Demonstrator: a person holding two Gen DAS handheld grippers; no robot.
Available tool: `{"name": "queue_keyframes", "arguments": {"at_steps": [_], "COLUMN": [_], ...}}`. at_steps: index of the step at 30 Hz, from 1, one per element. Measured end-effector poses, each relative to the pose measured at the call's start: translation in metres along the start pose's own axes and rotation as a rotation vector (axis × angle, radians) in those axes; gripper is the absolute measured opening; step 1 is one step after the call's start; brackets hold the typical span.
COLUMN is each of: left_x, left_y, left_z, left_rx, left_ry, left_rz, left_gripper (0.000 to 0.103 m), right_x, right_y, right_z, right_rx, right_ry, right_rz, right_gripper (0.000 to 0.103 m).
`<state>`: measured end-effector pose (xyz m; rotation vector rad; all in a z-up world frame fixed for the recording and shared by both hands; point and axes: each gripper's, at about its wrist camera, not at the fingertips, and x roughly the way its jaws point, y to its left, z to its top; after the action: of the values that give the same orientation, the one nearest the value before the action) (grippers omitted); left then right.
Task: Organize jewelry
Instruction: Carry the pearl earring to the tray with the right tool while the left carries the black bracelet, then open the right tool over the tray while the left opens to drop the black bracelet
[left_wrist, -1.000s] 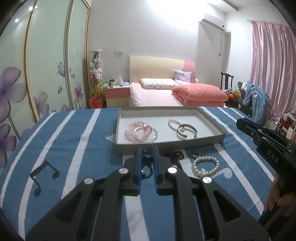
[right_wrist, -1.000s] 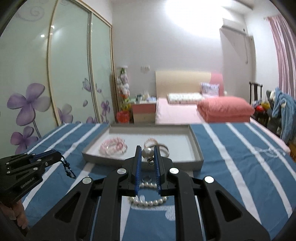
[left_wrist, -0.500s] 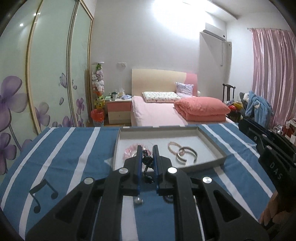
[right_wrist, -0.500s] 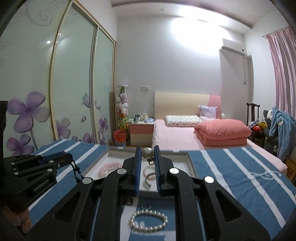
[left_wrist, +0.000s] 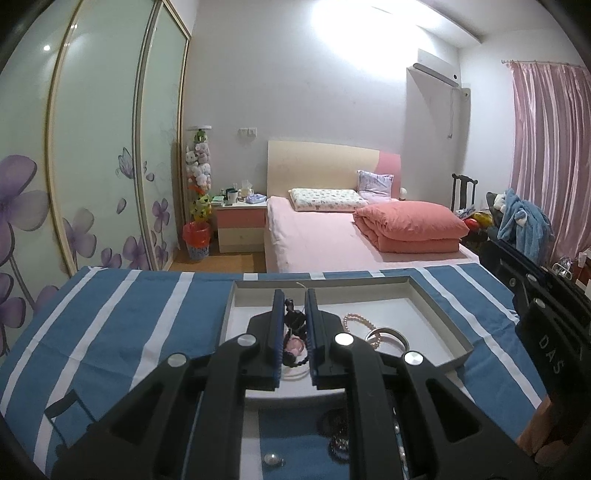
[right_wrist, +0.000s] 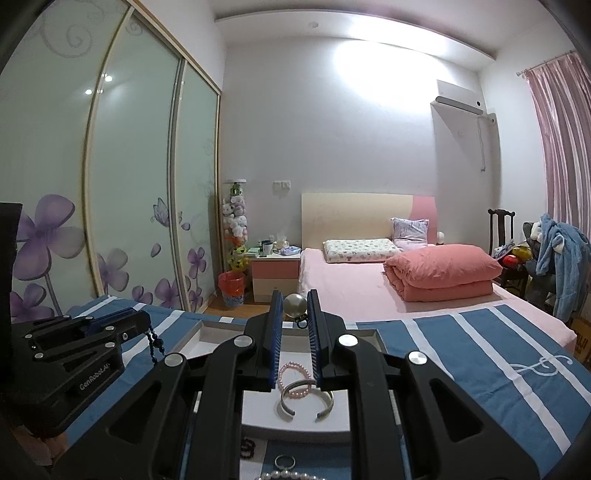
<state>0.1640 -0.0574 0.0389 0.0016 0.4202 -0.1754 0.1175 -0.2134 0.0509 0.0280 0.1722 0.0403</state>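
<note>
My left gripper (left_wrist: 294, 300) is shut on a dark bead bracelet (left_wrist: 294, 325) and holds it above the grey tray (left_wrist: 439, 306); the beads also hang from it in the right wrist view (right_wrist: 155, 341). My right gripper (right_wrist: 294, 301) is shut on a pearl earring (right_wrist: 294, 305), held above the tray's near part (right_wrist: 295, 426). In the tray lie a pink bead bracelet (right_wrist: 293, 380), a silver cuff (right_wrist: 306, 400), and a larger pink bracelet (left_wrist: 295, 345) mostly hidden behind my left fingers.
On the blue striped cloth (left_wrist: 129, 325) in front of the tray lie a loose pearl earring (left_wrist: 272, 459), dark beads (left_wrist: 338, 443), a ring (right_wrist: 284, 461) and a white pearl bracelet (right_wrist: 291, 476). A bed stands beyond the table.
Both grippers have risen and moved forward over the tray, each carrying its piece. The views have tilted up, so the items in front of the tray have dropped to the bottom edge.
</note>
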Motion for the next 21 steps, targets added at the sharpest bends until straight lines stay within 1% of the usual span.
{"name": "queue_keyframes", "arguments": {"at_steps": [5, 12, 17, 21], "left_x": [0.024, 0.059, 0.082, 0.1], "left_y": [0.004, 0.005, 0.006, 0.004], "left_z": [0.002, 0.003, -0.003, -0.008], "left_rx": [-0.006, 0.003, 0.006, 0.015], "left_ry": [0.029, 0.071, 0.1, 0.132], "left_rz": [-0.01, -0.026, -0.03, -0.028], "left_gripper": [0.012, 0.012, 0.012, 0.012], "right_x": [0.02, 0.061, 0.085, 0.103], "right_y": [-0.003, -0.011, -0.012, -0.016], "right_z": [-0.004, -0.015, -0.026, -0.036], "right_rx": [-0.003, 0.023, 0.034, 0.061], "right_ry": [0.031, 0.13, 0.193, 0.261], "right_rz": [-0.001, -0.001, 0.008, 0.014], "right_gripper": [0.014, 0.014, 0.014, 0.014]}}
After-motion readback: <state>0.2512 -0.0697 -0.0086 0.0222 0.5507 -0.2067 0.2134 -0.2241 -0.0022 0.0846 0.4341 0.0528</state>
